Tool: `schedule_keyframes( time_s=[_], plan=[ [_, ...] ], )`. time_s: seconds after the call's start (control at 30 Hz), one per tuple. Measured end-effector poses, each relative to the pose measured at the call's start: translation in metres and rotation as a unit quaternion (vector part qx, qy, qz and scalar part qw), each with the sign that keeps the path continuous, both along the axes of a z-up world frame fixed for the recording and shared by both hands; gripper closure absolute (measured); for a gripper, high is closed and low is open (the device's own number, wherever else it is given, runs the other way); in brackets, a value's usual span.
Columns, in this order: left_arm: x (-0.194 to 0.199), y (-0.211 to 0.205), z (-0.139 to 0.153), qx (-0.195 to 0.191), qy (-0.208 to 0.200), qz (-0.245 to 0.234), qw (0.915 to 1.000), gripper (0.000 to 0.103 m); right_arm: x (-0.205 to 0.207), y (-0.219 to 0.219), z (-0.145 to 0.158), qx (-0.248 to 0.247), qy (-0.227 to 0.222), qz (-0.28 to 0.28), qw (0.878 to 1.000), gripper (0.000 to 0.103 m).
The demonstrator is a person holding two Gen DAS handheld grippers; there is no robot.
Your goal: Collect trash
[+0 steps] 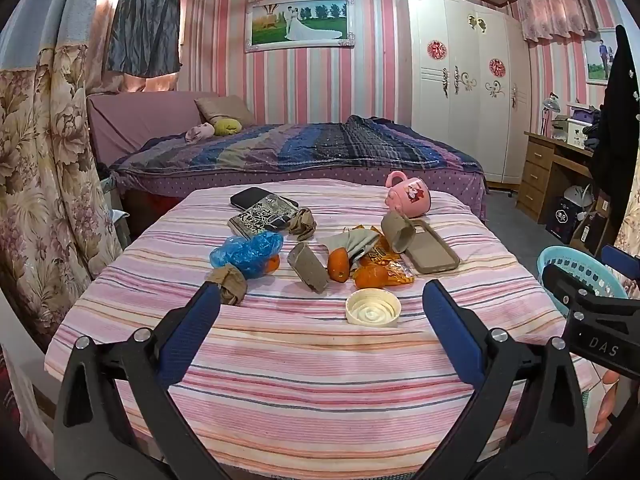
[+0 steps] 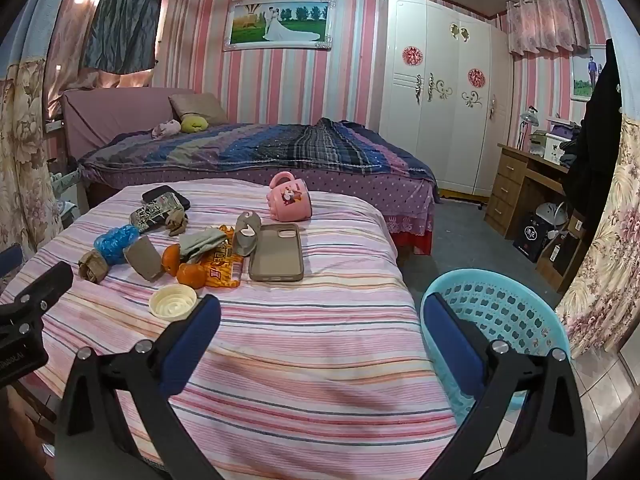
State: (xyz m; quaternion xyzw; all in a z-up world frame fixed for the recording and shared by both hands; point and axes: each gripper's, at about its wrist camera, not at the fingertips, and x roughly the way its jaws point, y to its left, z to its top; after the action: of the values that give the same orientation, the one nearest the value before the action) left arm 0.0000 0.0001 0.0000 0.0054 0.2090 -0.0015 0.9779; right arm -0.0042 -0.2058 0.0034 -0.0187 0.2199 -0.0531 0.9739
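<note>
My left hand-held gripper and right hand-held gripper hover spread, holding nothing, above the counter. The blue basket waits right, within reach. Trash clusters far: orange wrapper, crumpled paper.

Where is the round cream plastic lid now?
In both views, the round cream plastic lid lies on the striped tablecloth, nearest the cameras, just in front of the orange tangerine.
</note>
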Motion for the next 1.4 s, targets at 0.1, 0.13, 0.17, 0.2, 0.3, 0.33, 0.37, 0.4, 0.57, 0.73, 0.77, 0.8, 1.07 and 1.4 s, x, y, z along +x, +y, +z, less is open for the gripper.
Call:
schedule_keyframes(
  time_s=[0.1,0.13,0.17,0.2,0.3,0.33,0.37,0.4,0.57,0.73,0.77,0.8,1.07,1.4],
  plan=[
    [0.0001,0.0001,-0.0001,0.000,0.000,0.000,1.0000,0.005,0.0001,-0.0007,0.0000,0.001,0.000,0.000,1.000,0.004],
    [0.0003,0.0001,-0.0002,0.000,0.000,0.000,1.0000,0.005,0.0001,-0.0009,0.0000,0.001,0.001,0.000,1.000,0.004],
    [0.0005,0.0002,-0.0004,0.000,0.000,0.000,1.0000,0.005,0.0000,-0.0011,0.0001,0.001,0.001,-0.001,1.000,0.004],
    [0.0007,0.0003,-0.0005,0.000,0.000,0.001,1.0000,0.005,-0.0001,-0.0012,0.0001,0.001,0.001,-0.001,1.000,0.004],
    [0.0012,0.0008,-0.0010,0.000,0.000,0.002,1.0000,0.005,0.0008,-0.0018,-0.0002,0.001,0.001,0.000,1.000,0.004],
    [0.0000,0.0001,0.0000,0.000,-0.001,0.001,1.0000,0.005,0.0008,-0.0019,-0.0002,0.002,0.001,0.000,1.000,0.004],
    [0.0001,0.0001,0.0000,0.000,-0.001,0.001,1.0000,0.005,0.0009,-0.0019,-0.0003,0.002,0.001,0.000,1.000,0.004],
    [0.0003,0.0002,-0.0001,0.000,-0.001,0.001,1.0000,0.005,0.0010,-0.0018,-0.0004,0.001,0.001,0.000,1.000,0.004],
    [0.0001,0.0001,0.0000,0.000,0.000,0.000,1.0000,0.005,0.0013,-0.0018,-0.0006,0.001,0.001,0.000,1.000,0.004],
    [-0.0012,0.0034,-0.0012,-0.001,0.001,-0.001,1.0000,0.005,0.0013,-0.0014,-0.0005,0.001,0.001,0.000,1.000,0.004],
    [0.0003,0.0053,-0.0016,0.000,0.001,-0.001,1.0000,0.005,0.0011,-0.0013,-0.0005,0.001,0.001,0.000,1.000,0.004],
    [0.0004,0.0056,-0.0017,0.000,0.001,-0.001,1.0000,0.005,0.0011,-0.0012,-0.0004,0.001,0.001,0.000,1.000,0.004],
    [0.0017,0.0065,-0.0026,-0.001,0.001,0.000,1.0000,0.005,0.0040,-0.0034,-0.0026,0.000,0.000,0.001,1.000,0.004],
    [0.0009,0.0029,-0.0019,0.000,0.002,0.002,1.0000,0.005,0.0030,-0.0030,-0.0033,0.002,0.002,0.001,1.000,0.004]
  ],
)
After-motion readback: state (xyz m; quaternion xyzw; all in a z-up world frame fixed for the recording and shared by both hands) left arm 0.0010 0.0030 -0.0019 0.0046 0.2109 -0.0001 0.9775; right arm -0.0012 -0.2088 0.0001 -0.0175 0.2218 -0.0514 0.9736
